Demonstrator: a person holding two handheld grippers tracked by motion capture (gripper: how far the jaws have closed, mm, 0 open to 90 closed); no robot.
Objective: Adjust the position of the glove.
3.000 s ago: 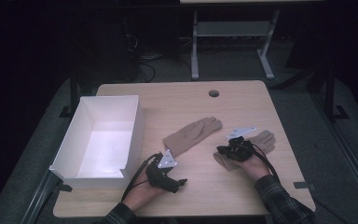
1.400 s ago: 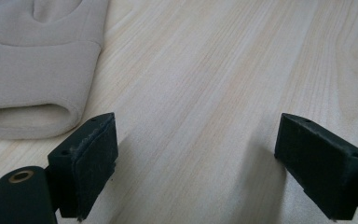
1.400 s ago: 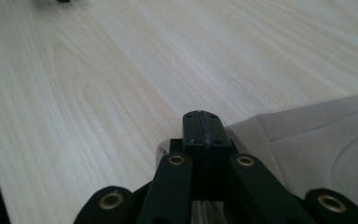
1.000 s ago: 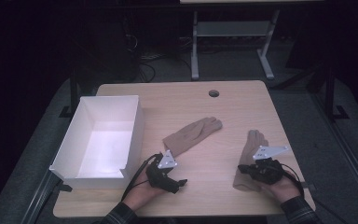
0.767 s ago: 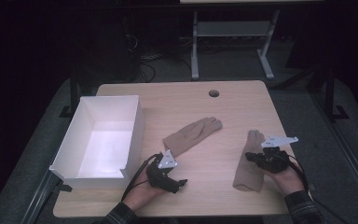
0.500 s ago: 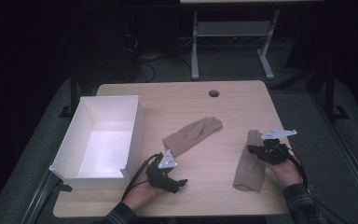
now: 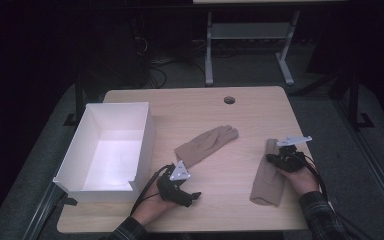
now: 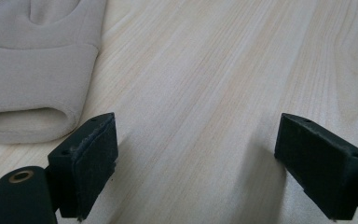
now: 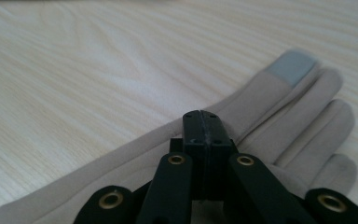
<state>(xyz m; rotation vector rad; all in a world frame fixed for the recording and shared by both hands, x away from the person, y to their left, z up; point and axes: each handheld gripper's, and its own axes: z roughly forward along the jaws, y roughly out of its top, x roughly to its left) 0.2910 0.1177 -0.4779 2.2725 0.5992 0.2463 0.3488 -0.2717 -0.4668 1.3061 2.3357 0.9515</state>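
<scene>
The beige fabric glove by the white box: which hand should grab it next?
Probably left. The left hand-held gripper is open with that beige fabric glove's cuff just beside one jaw.

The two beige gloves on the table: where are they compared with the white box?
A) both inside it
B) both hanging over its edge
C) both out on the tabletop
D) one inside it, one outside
C: one glove lies mid-table and the other glove lies nearer the right edge, both flat on the wooden table, to the right of the white box.
</scene>
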